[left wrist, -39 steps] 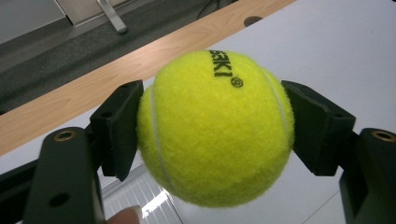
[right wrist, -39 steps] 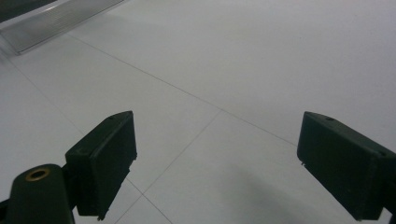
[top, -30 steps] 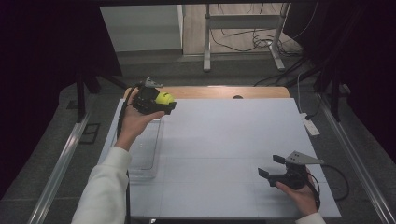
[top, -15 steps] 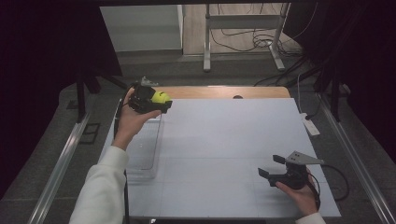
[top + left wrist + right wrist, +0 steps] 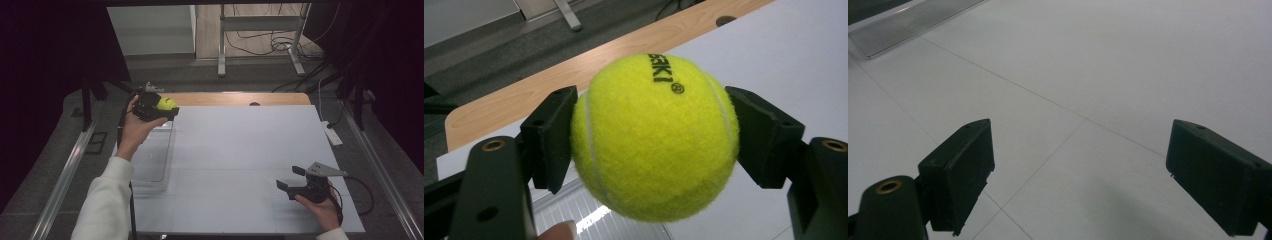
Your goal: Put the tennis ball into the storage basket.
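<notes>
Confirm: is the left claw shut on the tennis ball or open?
Shut: the left claw presses both pads against the tennis ball, held above the table.

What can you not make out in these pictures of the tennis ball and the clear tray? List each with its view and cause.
- Tennis ball print, left gripper view: curves out of sight over the top.
- Clear tray, high view: far end covered by the left hand-held gripper; contents too faint to tell.
- Tray, right gripper view: cut off by the top edge.

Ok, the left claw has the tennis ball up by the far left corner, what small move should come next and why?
Probably lower the left claw toward the clear tray that lies just on the near side of it. The tennis ball is clamped firmly between both pads, held above the table, while the right claw rests open and empty at the near right.
</notes>
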A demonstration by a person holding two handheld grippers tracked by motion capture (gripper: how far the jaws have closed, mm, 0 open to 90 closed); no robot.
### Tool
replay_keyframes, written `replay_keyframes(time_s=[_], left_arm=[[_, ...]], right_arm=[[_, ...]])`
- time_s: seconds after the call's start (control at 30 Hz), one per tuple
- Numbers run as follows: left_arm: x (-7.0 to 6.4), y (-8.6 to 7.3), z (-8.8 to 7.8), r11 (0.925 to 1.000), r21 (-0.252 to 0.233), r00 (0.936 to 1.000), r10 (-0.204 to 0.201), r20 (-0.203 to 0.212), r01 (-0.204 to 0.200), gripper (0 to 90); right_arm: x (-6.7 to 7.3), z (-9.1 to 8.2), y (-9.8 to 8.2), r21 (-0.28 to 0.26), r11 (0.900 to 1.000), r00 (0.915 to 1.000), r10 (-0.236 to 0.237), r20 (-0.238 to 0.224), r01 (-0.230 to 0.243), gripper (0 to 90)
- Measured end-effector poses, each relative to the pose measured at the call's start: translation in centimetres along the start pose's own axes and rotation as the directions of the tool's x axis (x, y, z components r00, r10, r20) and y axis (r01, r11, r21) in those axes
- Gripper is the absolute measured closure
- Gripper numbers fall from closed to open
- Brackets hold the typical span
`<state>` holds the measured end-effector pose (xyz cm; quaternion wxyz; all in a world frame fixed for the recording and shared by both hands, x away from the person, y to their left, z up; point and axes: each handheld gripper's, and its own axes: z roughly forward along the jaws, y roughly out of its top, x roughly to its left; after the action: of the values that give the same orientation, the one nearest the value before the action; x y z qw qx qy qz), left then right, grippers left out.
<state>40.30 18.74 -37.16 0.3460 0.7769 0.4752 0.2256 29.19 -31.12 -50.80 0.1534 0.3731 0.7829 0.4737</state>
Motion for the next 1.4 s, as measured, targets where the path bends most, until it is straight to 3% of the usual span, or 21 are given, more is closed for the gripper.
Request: replay_keyframes(time_s=[1.4], left_arm=[[3.6, -1.7, 0.8, 0.9968, 0.025, 0.9937, -0.073, -0.085, 0.076, 26.7]], right_arm=[[0.1, -0.1, -0.1, 0.005, 1.0, 1.0, 0.002, 0.004, -0.002, 12.4]])
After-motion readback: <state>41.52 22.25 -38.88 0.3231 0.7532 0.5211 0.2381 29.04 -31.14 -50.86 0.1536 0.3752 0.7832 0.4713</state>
